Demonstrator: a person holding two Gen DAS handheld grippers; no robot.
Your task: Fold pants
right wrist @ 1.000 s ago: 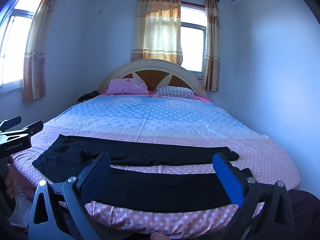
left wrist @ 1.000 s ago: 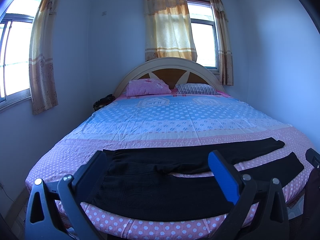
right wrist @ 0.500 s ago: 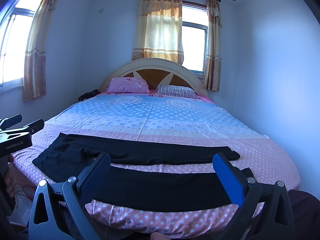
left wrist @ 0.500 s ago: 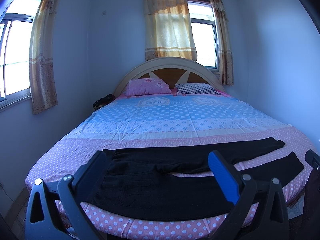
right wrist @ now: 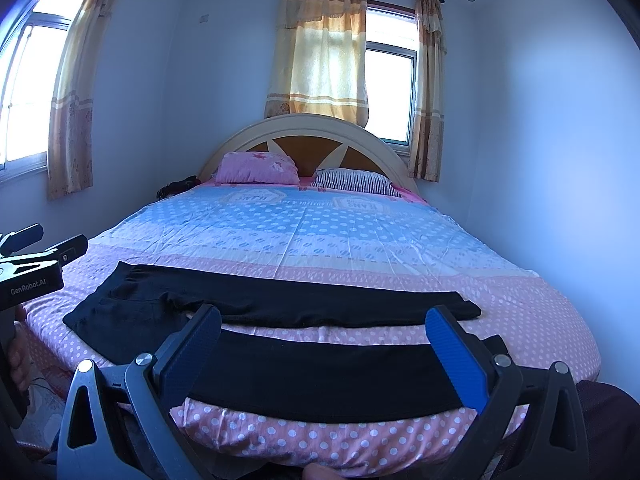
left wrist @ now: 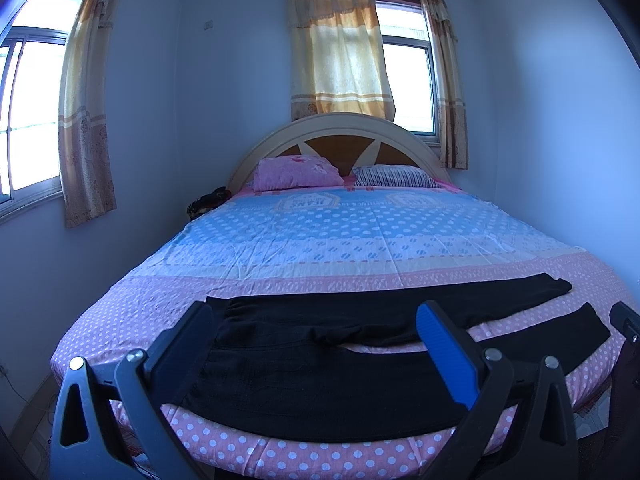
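Across the near edge of the bed lie the black pants, legs spread flat for folding — my left gripper and right gripper hover above, jaws wide apart, empty.

The pants are plain black. The sheet is blue and pink with white polka dots. One pillow is pink, the other dark-and-white striped. The curtains are yellow-orange with pale bands. The finger pads are blue.

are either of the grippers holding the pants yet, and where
Nothing is held. Left gripper and right gripper are both open above the black pants.
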